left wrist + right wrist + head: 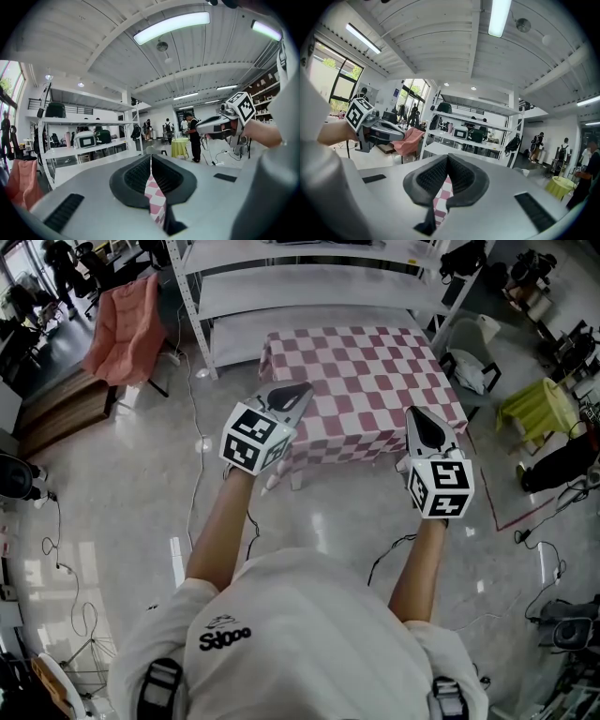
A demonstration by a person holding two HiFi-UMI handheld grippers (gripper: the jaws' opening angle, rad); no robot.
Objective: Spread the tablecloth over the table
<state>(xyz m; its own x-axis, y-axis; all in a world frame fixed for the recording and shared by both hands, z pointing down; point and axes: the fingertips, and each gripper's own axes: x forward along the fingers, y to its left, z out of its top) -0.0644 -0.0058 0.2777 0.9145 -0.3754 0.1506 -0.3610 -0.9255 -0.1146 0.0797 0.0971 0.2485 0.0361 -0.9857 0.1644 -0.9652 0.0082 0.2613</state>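
A pink-and-white checked tablecloth lies over a small table ahead of me, and its near edge hangs down the front. My left gripper is shut on the cloth at the near left corner. A fold of checked cloth shows pinched between its jaws. My right gripper is shut on the cloth at the near right corner, with checked cloth between its jaws. Both grippers point almost level toward the table. Each shows in the other's view: the right gripper and the left gripper.
A white metal shelving rack stands right behind the table. A pink chair is at the far left, a white chair to the right of the table, and a yellow-green stool further right. Cables run over the glossy floor.
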